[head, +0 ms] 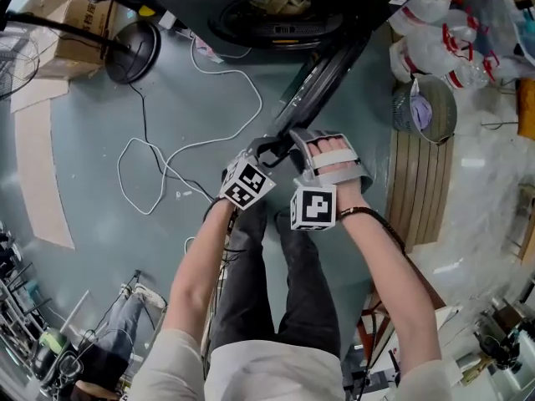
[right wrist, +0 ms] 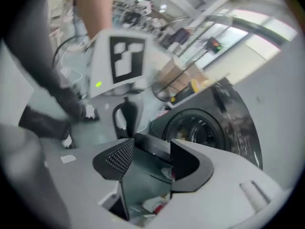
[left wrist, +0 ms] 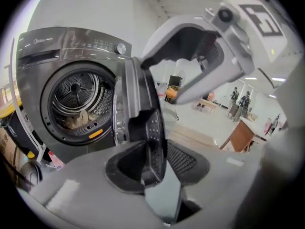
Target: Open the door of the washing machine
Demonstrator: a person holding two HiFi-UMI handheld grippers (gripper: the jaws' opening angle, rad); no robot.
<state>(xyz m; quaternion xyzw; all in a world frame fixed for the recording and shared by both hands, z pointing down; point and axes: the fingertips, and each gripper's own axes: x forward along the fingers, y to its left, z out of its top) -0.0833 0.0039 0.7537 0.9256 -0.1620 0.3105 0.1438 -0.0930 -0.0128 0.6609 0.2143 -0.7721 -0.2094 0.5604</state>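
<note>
The dark grey front-loading washing machine [left wrist: 47, 56] stands at the far side of the scene. Its round glass-and-black door [left wrist: 143, 123] is already swung well out from the opening, with its free edge pointing towards the person. The opening itself looks essentially done. What seems left is at most a little more swing, then drawing both tools clear. The left gripper [left wrist: 157, 160] has its jaws spread wide with the door's edge standing between them, and a gap shows on the right pad's side, so it is not pinching. The right gripper [right wrist: 150, 159], just to the right, is also spread, and the door's edge crosses beyond its gap unclamped. The steel drum [left wrist: 76, 92] holds pale crumpled laundry [left wrist: 76, 120]. Far right, a round mesh basket [head: 447, 90] holds a purple-and-white item [head: 420, 111].
</note>
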